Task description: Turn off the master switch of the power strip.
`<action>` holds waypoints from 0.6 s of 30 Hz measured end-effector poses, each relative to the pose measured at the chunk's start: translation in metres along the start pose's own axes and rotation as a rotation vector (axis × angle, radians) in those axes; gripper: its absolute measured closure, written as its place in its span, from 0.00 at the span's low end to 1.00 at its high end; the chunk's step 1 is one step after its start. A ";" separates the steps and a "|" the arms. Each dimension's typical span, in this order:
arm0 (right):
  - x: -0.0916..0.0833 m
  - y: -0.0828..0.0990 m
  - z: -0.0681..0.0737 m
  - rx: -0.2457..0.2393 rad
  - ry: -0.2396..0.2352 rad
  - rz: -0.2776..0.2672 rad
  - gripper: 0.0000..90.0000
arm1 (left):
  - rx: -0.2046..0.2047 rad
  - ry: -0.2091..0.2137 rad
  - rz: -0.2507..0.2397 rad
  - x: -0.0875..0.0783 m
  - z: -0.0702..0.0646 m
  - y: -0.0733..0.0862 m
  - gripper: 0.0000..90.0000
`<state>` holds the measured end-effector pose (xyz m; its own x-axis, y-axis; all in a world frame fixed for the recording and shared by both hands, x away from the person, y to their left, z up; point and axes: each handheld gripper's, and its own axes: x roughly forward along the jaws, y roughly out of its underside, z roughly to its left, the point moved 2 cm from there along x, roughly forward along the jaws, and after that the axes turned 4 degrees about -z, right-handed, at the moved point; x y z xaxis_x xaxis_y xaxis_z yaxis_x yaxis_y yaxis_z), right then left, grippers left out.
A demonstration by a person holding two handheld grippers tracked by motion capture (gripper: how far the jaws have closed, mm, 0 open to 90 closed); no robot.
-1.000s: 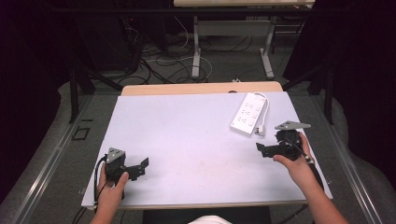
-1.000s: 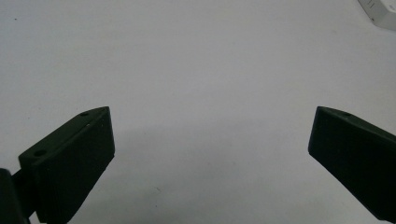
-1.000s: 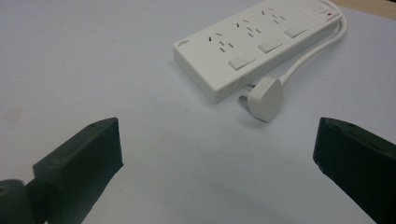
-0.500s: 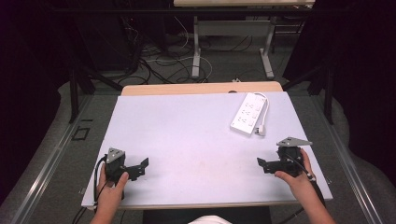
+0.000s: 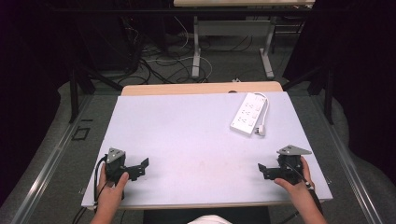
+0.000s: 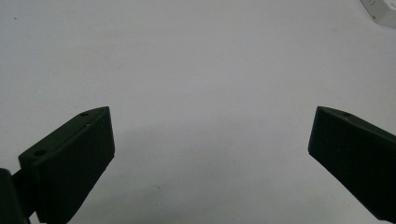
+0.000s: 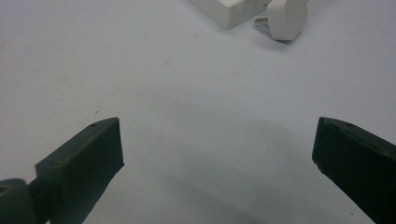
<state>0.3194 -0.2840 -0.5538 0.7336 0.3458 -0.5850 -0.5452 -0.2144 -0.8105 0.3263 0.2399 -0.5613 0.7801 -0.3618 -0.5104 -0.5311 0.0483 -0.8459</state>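
Note:
A white power strip (image 5: 248,113) lies at the back right of the pale table (image 5: 196,135), its cord looped beside it and its white plug (image 5: 261,131) at the near end. The plug (image 7: 286,14) and a corner of the power strip (image 7: 229,10) appear at the top of the right gripper view. My left gripper (image 5: 142,167) rests near the front left edge, held by a hand, jaws wide apart over bare table (image 6: 210,93). My right gripper (image 5: 261,169) sits near the front right edge, also open with nothing between its jaws.
A wooden strip (image 5: 201,87) runs along the table's far edge. Beyond it, cables (image 5: 163,60) lie on the floor around the legs of another desk (image 5: 196,46). A corner of the power strip (image 6: 380,11) shows at the top right of the left gripper view.
My right gripper has drawn back from near the power strip toward the front right edge of the table. The left gripper has stayed put.

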 end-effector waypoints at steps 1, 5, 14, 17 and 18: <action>-0.001 0.003 -0.001 0.006 -0.001 -0.007 0.03 | 0.001 0.000 0.003 -0.001 0.000 0.000 0.01; 0.002 0.008 -0.004 0.016 0.014 -0.004 0.03 | 0.002 -0.002 0.002 -0.001 0.000 0.000 0.01; 0.006 0.013 -0.010 0.031 0.024 0.007 0.03 | 0.002 -0.004 0.002 -0.001 0.000 0.000 0.01; 0.005 0.013 -0.010 0.029 0.028 0.003 0.03 | 0.003 -0.001 0.003 -0.001 0.000 0.000 0.01; 0.005 0.013 -0.011 0.025 0.030 0.001 0.03 | 0.002 -0.001 0.003 -0.001 0.000 0.000 0.01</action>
<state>0.3200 -0.2950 -0.5675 0.7449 0.3178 -0.5867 -0.5556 -0.1914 -0.8091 0.3257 0.2406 -0.5608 0.7787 -0.3607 -0.5134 -0.5329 0.0518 -0.8446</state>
